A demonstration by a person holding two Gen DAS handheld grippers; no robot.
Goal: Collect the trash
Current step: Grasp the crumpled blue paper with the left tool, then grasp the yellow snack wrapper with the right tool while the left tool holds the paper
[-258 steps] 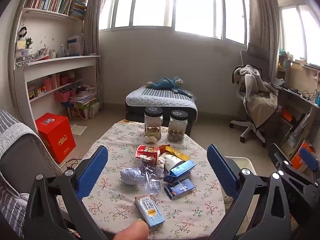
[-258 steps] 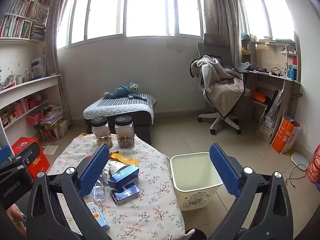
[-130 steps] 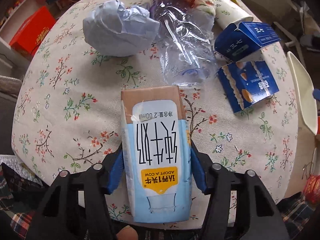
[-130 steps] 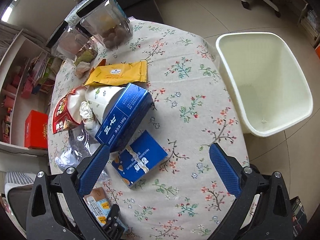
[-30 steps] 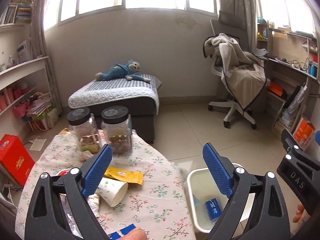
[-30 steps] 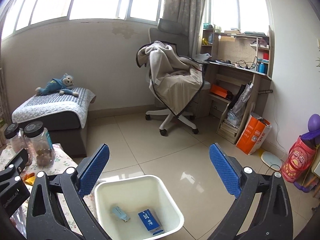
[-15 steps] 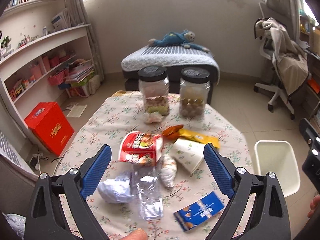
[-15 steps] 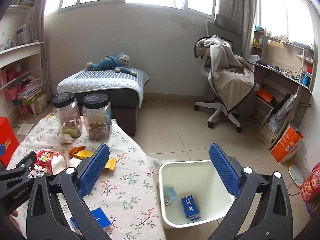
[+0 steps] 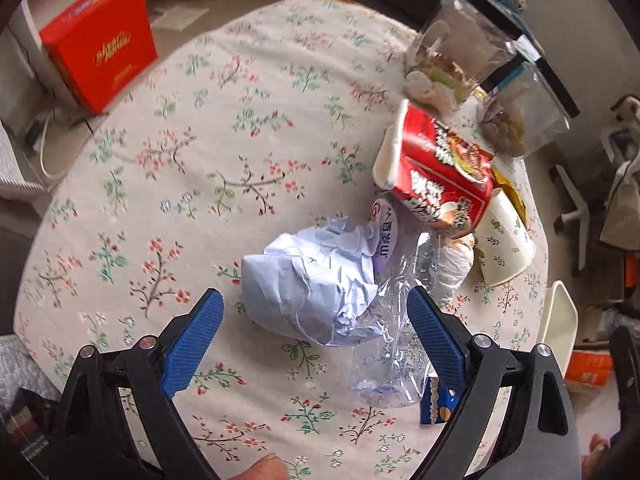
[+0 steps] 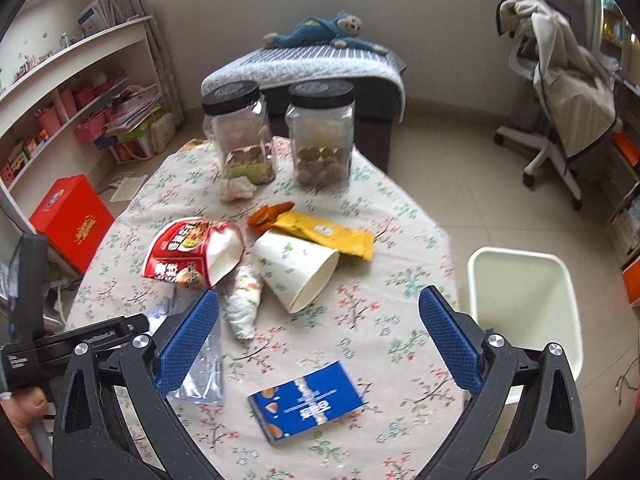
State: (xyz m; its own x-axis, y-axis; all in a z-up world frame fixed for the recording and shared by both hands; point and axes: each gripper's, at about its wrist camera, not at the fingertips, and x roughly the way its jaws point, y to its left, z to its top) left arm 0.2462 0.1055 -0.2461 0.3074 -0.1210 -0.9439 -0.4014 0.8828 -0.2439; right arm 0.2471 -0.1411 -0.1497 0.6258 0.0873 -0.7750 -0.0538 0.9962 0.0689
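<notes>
While the right gripper [image 10: 318,330] is hanging spread over the blue box [image 10: 306,402], the left gripper [image 9: 314,334], also spread, is straddling the crumpled paper ball [image 9: 312,282] lying just ahead.

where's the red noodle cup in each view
Left wrist: red noodle cup lies on its side at upper right, beyond the crumpled paper ball.
Right wrist: red noodle cup lies at centre left, mouth toward the paper cup.
Shared landmark: the paper cup just beside it.
</notes>
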